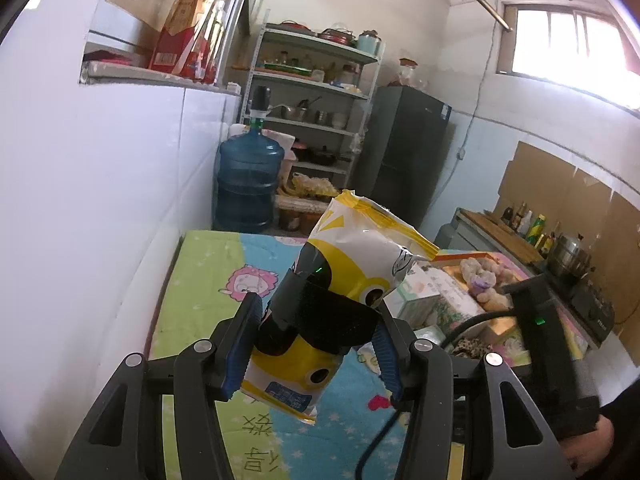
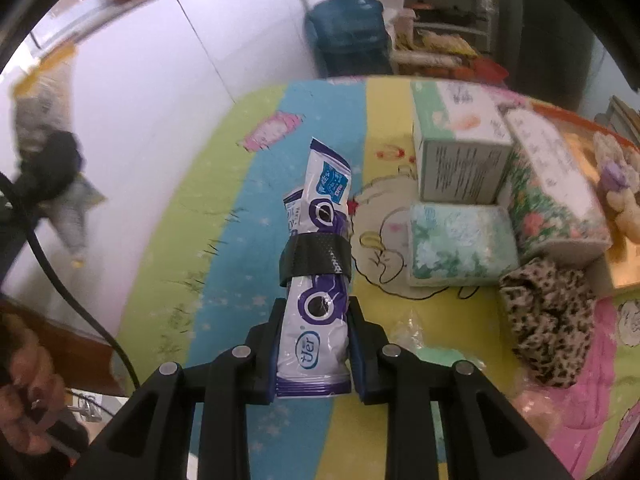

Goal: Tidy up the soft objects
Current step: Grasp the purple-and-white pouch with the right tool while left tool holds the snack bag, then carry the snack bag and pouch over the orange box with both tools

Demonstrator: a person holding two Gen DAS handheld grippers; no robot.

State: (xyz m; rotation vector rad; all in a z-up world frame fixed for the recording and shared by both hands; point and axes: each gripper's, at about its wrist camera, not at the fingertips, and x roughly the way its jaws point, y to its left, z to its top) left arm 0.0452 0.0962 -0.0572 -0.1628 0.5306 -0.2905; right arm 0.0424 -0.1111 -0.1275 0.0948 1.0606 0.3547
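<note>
Your left gripper point(image 1: 316, 344) has its fingers clamped on the yellow packet point(image 1: 360, 256) at frame centre; your right gripper point(image 2: 314, 344) pinches the purple packet point(image 2: 320, 312), above the counter point(image 2: 224, 208).

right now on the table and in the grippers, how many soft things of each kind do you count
banded snack packs: 2, yellow pack in the left hand-held gripper, purple pack in the right hand-held gripper
tissue packs: 3, green-white, floral, pale green
leopard-print cloth: 1
plush toy: 1
total: 7
</note>
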